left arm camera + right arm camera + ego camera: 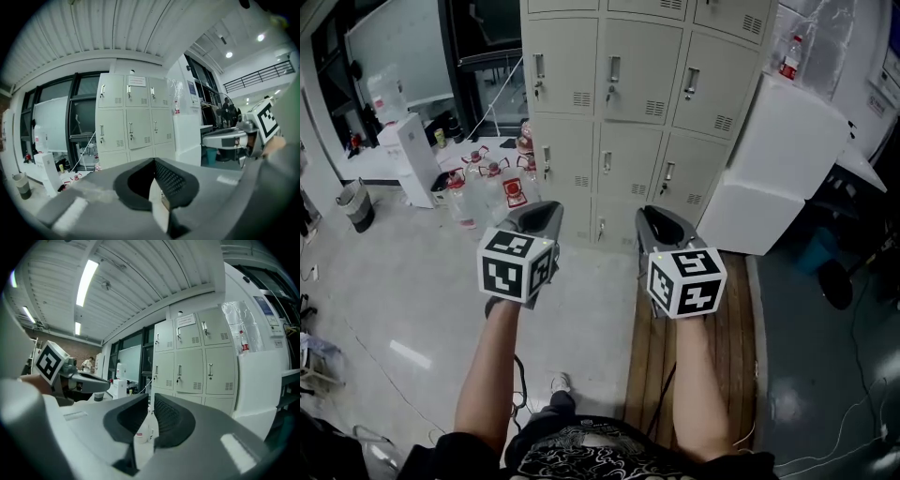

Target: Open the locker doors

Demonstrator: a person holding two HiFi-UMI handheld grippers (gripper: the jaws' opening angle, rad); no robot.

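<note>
I hold both tongs out level in front of me, side by side and a little apart, aimed at the bank of lockers (647,103) that stands well ahead of them. My left tongs (546,214) are closed with nothing in them: in the left gripper view the 2 black pads (176,180) meet at the tip. My right tongs (654,216) are closed and empty as well, and in the right gripper view only a thin slit shows between the jaws. Each pair of tongs carries its marker cube, the left cube (517,264) and the right cube (686,279), just above my forearms. The pale grey lockers run in 3 columns, and every locker door (637,70) that I can see is shut, each with an upright handle (613,69) near its left edge and a vent slot low on its right. Neither pair of tongs touches a door. A large white box (778,159) leans against the right side of the lockers, and a bottle with a red label (789,58) stands on top of it. On the floor (384,291) left of the lockers sits a cluster of clear bottles (487,183) with red tags. Under my right arm a wooden board (733,328) lies on the floor, running toward the lockers
</note>
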